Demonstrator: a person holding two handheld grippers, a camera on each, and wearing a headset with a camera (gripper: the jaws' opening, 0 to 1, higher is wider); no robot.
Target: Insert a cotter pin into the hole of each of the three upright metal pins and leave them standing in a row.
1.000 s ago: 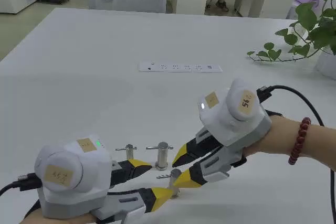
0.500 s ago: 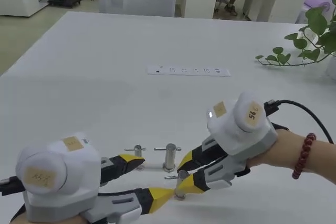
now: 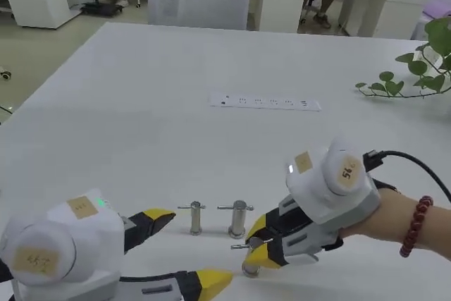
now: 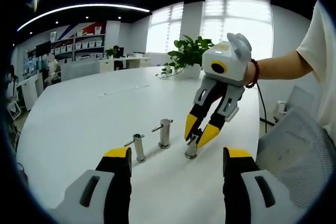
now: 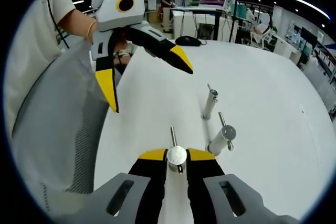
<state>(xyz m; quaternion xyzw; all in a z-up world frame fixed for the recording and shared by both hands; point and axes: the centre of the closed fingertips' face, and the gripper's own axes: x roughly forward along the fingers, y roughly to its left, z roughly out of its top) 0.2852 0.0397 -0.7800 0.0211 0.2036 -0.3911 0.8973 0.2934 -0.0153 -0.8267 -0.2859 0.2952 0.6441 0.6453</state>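
Since the earlier frames, the left gripper (image 3: pixel 184 248) has drawn back from the nearest metal pin (image 3: pixel 250 268) toward the lower left of the head view. Its jaws are spread wide with nothing between them, and both tips are apart from all three pins.

The right gripper (image 3: pixel 259 241), right of centre in the lower frame, has its jaws pressed together on the head of that pin, which stands upright on the table (image 3: pixel 141 118). A cotter pin (image 3: pixel 239 246) projects sideways from the pin just beside the jaw tips. In the right gripper view the pin head sits between the two yellow tips.

The middle metal pin (image 3: pixel 238 220) and the left metal pin (image 3: pixel 195 218) stand upright side by side just above, each with a cotter pin across its top. The nearest metal pin stands just below and right of the middle one, off their line.

Bare tabletop extends upward from the pins to the power strip (image 3: pixel 264 102). The table's left edge runs diagonally from upper left to the left border. A plant (image 3: pixel 416 79) trails onto the surface at upper right, well apart from the pins. A grey chair (image 3: pixel 197 5) stands beyond the far edge.
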